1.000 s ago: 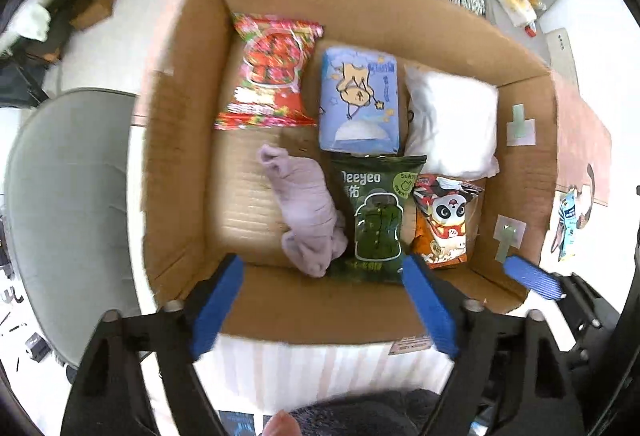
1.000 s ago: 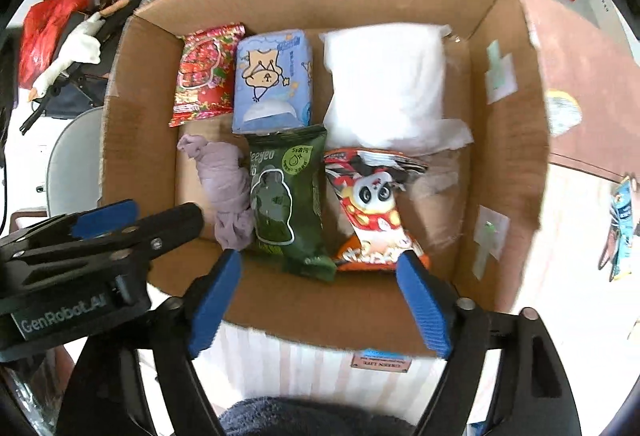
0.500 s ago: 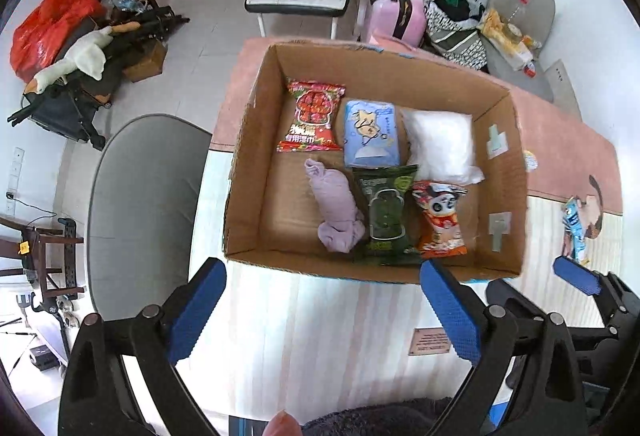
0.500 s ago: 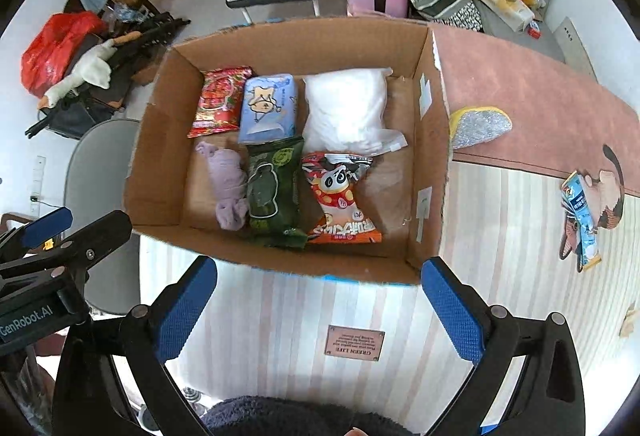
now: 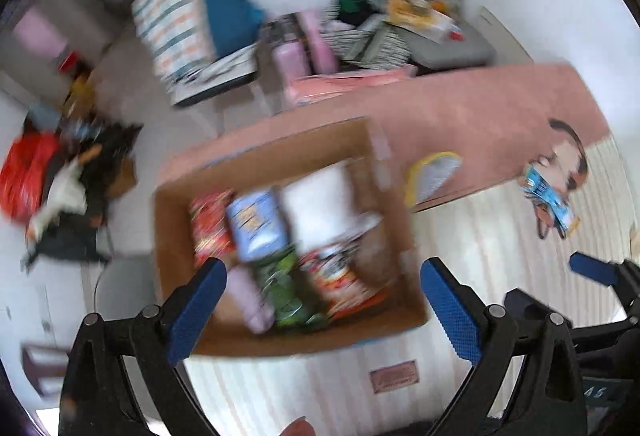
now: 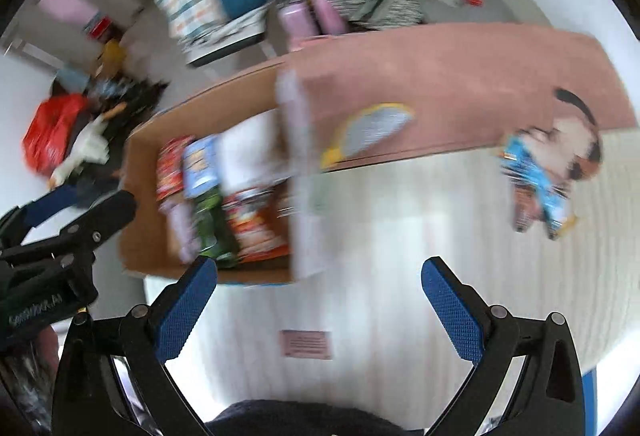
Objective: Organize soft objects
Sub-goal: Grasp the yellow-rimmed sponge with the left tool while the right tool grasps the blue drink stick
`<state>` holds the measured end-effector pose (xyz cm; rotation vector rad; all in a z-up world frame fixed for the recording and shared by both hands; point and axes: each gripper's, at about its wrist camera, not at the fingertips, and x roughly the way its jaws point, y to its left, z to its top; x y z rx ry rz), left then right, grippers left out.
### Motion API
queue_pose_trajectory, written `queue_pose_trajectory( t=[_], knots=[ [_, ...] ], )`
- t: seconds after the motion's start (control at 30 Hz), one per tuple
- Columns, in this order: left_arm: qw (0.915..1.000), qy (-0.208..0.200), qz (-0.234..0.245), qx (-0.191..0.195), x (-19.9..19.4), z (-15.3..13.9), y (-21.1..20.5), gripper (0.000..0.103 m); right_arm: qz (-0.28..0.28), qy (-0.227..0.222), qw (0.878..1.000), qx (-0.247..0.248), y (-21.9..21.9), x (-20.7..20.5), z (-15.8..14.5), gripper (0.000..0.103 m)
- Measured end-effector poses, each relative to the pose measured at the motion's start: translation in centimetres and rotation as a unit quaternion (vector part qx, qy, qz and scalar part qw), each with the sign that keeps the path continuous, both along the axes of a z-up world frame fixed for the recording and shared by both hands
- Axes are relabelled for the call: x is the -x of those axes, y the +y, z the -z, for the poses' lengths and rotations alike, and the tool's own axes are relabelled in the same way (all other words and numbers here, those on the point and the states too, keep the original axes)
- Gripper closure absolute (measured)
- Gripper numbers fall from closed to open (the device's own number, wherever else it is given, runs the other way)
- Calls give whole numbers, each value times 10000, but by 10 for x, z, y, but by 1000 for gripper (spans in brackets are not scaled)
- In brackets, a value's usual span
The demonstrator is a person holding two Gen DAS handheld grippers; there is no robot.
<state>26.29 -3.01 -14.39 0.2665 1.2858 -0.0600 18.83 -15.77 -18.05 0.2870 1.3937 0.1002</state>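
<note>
both tools are wide open and empty: the left tool hangs over the cardboard box, the right tool over the striped surface. blurred soft packets fill the box; a blue packet lies well apart on the surface.

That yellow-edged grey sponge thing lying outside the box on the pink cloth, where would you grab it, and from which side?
I would come at the sponge from straight above with the right gripper, whose jaws have just been opening and stand empty. It appears to lie flat and apart from the cardboard box, so pinching across its narrower width, near the middle, looks safest. The picture is blurred, so its exact edges are unclear.
</note>
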Motion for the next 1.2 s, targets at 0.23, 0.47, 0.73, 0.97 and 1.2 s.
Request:
queue_pose_trajectory(
  t=[0.23,0.47,0.73,0.97,1.2],
  knots=[
    [9864,554,1232,-939,-68,68,-101,3,559,421,9959,570,-107,-24,40,0],
    [9600,1201,1883,-1687,-111,155,-153,3,707,939,9890,902,-176,-54,93,0],
    [9426,1898,1886,-1998,-137,231,-163,3,475,1384,9824,1158,-198,-84,148,0],
    [9346,2154,1898,-2101,-149,259,-169,3,154,1632,9758,1445,-211,-99,183,0],
    [9387,2326,1779,-1821,-153,259,-170,10,76,1863,9765,1085,-226,-108,215,0]
  ],
)
